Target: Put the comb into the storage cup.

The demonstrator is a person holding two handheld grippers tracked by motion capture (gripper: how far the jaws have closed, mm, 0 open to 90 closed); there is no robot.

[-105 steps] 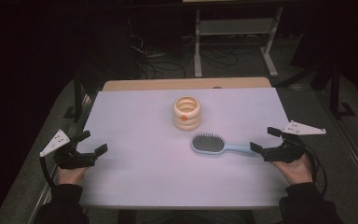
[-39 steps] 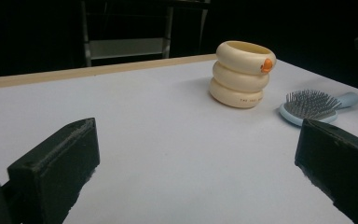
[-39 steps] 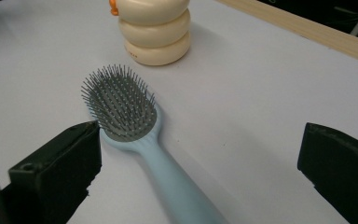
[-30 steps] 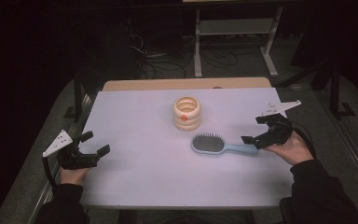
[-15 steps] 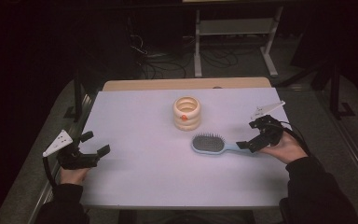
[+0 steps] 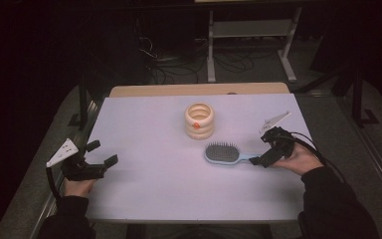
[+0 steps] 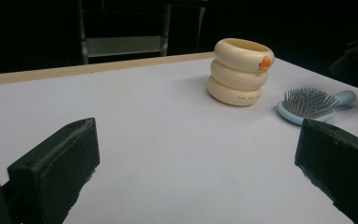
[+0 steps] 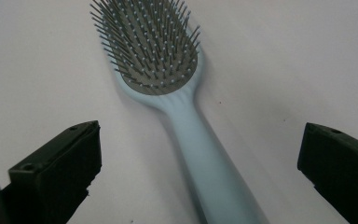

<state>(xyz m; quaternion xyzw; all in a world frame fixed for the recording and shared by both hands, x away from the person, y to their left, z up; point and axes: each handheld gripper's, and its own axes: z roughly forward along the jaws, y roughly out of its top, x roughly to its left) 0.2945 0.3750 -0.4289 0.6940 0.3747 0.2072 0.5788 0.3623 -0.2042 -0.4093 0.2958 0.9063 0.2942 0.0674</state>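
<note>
— Dark room all round us, cables and a metal rack on the floor beyond the far edge, and a pale tabletop (image 6: 144,194) in front. Where do we stand?

— We judge we're at the approach. Our right gripper (image 6: 270,155) sits by the right edge of the tabletop, jaws wide apart, straddling the handle of the light blue hairbrush (image 6: 224,154). Nothing is clamped yet.

— And the brush itself?

— It lies flat, bristles up, right of the tabletop's middle, head towards the centre and handle pointing at the right edge. Just beyond it, towards the far edge, stands the cream ringed cup (image 6: 199,120) with the small orange mark, near but apart.

— Our left gripper (image 6: 93,163)?

— It rests near the left edge, well apart from the brush, jaws spread on nothing.

— What does the next move call for?

— As we judge it, we lower the right jaws either side of the handle and close squarely, so the handle doesn't roll or skid on the smooth top.

— Do the views disagree?

— They add to each other. The right gripper view shows the handle running down between the two black jaws, with a gap on each side, which the high view leaves too small to tell. The left gripper view shows the cup's stacked rings and faint lettering from the side.
</note>
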